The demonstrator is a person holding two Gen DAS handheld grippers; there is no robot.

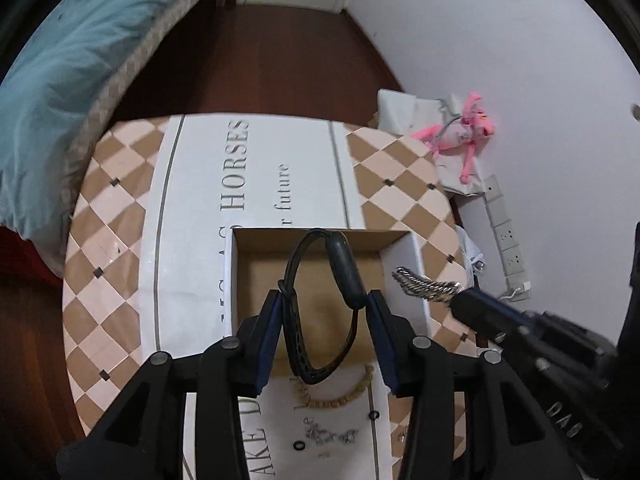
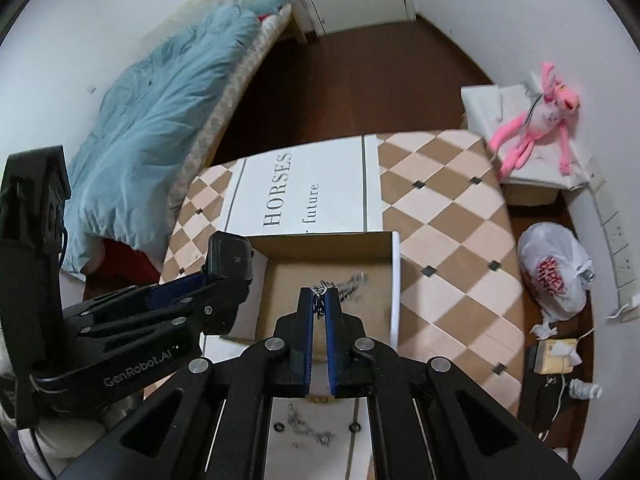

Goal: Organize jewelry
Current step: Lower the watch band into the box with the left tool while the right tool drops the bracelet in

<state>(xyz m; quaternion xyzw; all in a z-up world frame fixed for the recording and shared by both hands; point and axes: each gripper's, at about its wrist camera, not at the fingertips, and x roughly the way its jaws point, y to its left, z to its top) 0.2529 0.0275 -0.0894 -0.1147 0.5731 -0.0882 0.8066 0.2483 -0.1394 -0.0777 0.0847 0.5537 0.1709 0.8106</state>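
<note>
My left gripper (image 1: 325, 300) is shut on a black wristband watch (image 1: 344, 268) and holds it above the open cardboard box (image 1: 400, 240). My right gripper (image 2: 319, 296) is shut on a silver chain (image 2: 348, 282), which hangs over the box (image 2: 396, 276); the chain also shows in the left wrist view (image 1: 424, 286). A beige bead bracelet (image 1: 340, 398), small silver pieces (image 1: 332, 436) and black rings (image 1: 298, 446) lie on the cloth in front of the box.
The box stands on a table with a checkered cloth (image 2: 452, 220) with a printed white strip. A bed with a blue blanket (image 2: 160, 120) is at the left. A pink plush toy (image 2: 536, 128), a white plastic bag (image 2: 556, 276) and a wall power strip (image 1: 508, 236) are at the right.
</note>
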